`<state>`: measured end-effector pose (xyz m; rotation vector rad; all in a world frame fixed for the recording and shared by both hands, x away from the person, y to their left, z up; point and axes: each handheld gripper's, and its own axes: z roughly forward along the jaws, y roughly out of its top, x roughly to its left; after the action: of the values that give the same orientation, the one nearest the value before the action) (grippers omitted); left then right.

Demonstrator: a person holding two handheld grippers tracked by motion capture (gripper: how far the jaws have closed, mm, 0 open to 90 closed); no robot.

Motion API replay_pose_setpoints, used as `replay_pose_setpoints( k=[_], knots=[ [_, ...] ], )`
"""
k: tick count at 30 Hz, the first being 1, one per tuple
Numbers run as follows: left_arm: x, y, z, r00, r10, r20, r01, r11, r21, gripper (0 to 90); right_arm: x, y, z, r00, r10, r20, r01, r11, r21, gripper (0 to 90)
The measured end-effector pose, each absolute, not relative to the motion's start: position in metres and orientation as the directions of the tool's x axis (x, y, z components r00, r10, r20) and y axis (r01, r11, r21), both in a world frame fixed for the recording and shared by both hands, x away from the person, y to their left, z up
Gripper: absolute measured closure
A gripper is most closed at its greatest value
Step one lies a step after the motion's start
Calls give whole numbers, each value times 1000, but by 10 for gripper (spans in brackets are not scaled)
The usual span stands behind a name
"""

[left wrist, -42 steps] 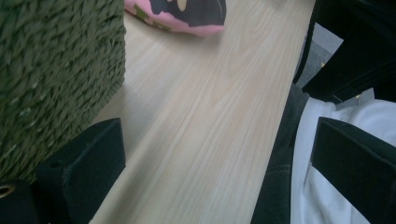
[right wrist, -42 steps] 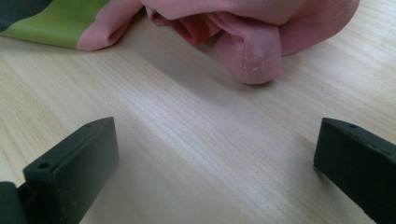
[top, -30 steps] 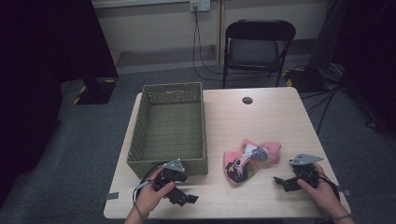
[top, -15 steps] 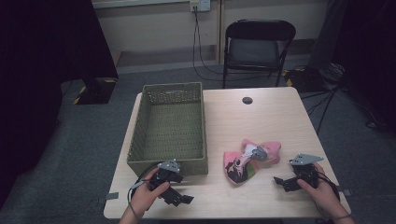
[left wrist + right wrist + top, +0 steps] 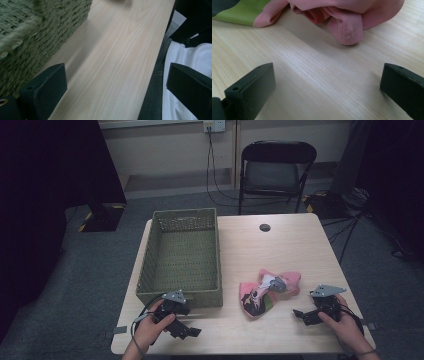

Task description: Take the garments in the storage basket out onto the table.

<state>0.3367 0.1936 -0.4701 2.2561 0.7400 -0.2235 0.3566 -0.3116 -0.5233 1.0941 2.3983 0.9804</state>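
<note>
A crumpled pink cloth (image 5: 269, 291) with green and dark printed patches is seen lying on the pale wooden table (image 5: 280, 245), near its front edge and to the right of a woven green basket (image 5: 181, 255). The basket is set on the left half of the table, its long side running away from the person, and its woven floor is seen bare in the high view. The right tongs (image 5: 298, 314) are held low over the table just right of the cloth, apart from it, with the jaws spread wide and nothing between them; in the right gripper view a folded pink hem (image 5: 348, 32) is seen ahead of the gap (image 5: 327, 85), with a green stripe at the upper left. The left tongs (image 5: 192, 332) are held at the front edge of the table, just in front of the basket's near wall (image 5: 37, 37), likewise released and gripping nothing. A small dark round disc (image 5: 265, 227) is seen near the far edge of the table.
</note>
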Motion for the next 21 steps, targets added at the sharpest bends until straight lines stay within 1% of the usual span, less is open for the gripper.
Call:
replay_pose_setpoints(
  k=[21],
  knots=[
    [338, 211, -479, 807, 467, -362, 587, -567, 578, 27, 357, -312, -523, -652, 758, -12, 533, 469, 704, 0]
  ],
)
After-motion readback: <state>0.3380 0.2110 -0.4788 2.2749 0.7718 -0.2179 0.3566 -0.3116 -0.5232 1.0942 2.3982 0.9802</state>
